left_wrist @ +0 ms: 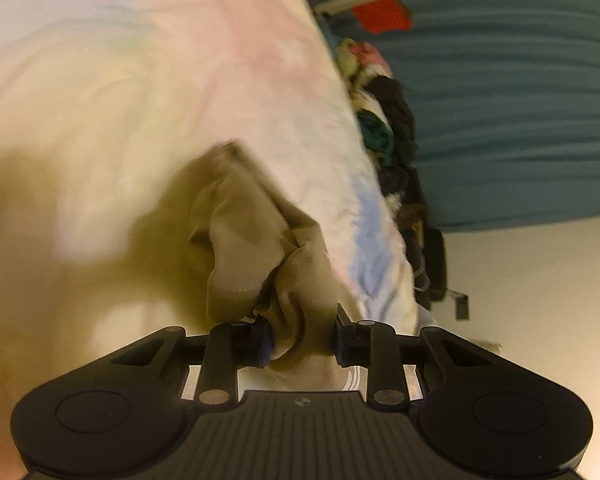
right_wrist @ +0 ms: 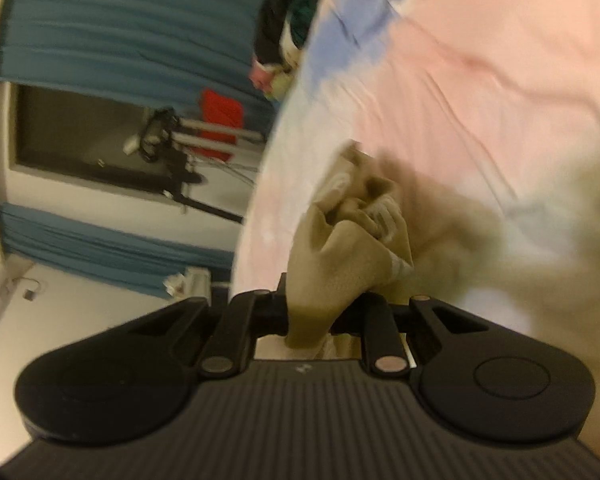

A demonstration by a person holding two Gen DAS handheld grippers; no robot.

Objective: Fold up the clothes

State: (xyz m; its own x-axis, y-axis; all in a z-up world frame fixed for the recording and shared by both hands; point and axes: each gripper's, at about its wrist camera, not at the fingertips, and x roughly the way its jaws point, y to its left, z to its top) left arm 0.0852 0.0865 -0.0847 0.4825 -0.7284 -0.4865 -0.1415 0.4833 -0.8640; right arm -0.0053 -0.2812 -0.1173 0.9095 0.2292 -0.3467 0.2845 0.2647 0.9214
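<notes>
A khaki garment (left_wrist: 256,240) with white stripes near its edge lies bunched on a pastel pink, white and blue bed sheet (left_wrist: 140,80). My left gripper (left_wrist: 302,340) is shut on a thick fold of it, cloth bulging between the blue pads. In the right wrist view the same khaki garment (right_wrist: 340,248) is crumpled over my right gripper (right_wrist: 320,320), whose fingers are closed on a wad of the fabric. The cloth hides both right fingertips. The far part of the garment is blurred.
A heap of mixed dark and coloured clothes (left_wrist: 388,120) lies along the bed's edge. Behind it hang teal curtains (left_wrist: 520,100). A stand with a black device (right_wrist: 168,148) and a red cloth (right_wrist: 220,116) sit by the wall. The sheet (right_wrist: 480,80) spreads wide.
</notes>
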